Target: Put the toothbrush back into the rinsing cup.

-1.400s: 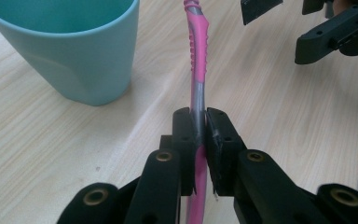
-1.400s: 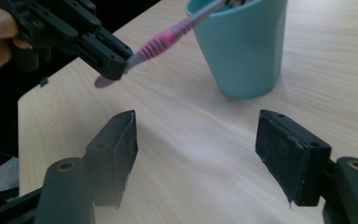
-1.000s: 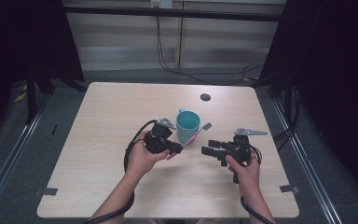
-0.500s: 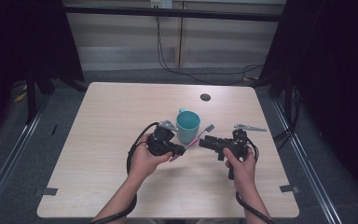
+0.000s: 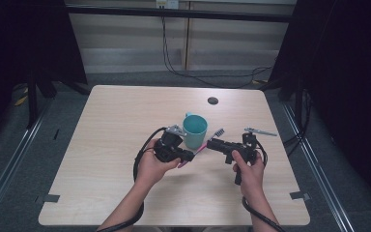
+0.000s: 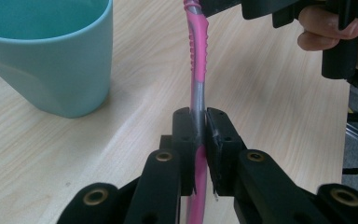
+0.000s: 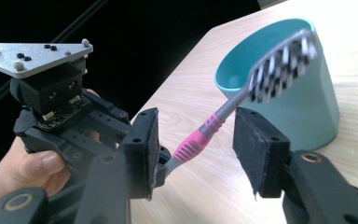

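Closing right gripper [image 7: 196,149] around toothbrush [image 7: 200,137].

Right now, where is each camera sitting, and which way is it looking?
High view: above the table's near edge, looking forward and down; both forearms, left gripper and right gripper show.
Left gripper view: on the left gripper, looking along jaws shut on the toothbrush.
Right gripper view: on the right gripper, jaws closing around the brush's neck, apart.
All three share the teal cup.
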A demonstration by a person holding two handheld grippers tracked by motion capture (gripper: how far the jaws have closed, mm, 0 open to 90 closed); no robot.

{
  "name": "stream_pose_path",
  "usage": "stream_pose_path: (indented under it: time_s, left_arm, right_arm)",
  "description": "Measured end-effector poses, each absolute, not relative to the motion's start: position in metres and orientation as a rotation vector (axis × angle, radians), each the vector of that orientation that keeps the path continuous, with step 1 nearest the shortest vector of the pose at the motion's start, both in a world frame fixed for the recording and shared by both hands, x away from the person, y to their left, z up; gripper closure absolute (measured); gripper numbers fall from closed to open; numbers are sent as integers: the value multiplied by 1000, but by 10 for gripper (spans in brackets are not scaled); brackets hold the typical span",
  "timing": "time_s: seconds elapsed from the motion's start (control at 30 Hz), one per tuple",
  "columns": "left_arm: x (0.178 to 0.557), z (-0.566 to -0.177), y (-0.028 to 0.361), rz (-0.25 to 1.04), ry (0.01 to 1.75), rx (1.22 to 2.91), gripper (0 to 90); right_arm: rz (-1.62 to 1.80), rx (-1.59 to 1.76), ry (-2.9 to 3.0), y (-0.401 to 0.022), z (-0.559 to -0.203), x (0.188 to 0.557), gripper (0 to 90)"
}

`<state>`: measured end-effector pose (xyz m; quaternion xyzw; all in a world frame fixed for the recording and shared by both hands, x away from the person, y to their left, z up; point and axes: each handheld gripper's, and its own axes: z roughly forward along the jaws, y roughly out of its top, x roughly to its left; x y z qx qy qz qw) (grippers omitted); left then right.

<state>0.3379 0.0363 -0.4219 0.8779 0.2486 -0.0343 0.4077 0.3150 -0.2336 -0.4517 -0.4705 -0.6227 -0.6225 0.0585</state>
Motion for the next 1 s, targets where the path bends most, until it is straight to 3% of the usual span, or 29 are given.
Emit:
stream_pose_path:
  time_s: [0.23,0.3,0.47,0.7,1.0]
  left_arm:
    - [337,-424,33,-98,618,2217,829]
    - [336,-425,32,-102,620,2221,829]
    - [334,-426,30,-105,616,2215,830]
    - [331,-429,24,-97,608,2231,829]
    - [330,-431,25,-112,622,2200,824]
  right_arm:
    - [-1881,-1432,-1855,-230,-452,317,576]
    - [-1894,-1435,-1863,-229,-452,318,670]
    - [-1901,-1413,-1895,-227,-447,319,768]
    - [-1909,-1373,-1859,-224,-443,319,826]
    - [-1894,-1332,-1949,-216,-432,321,837]
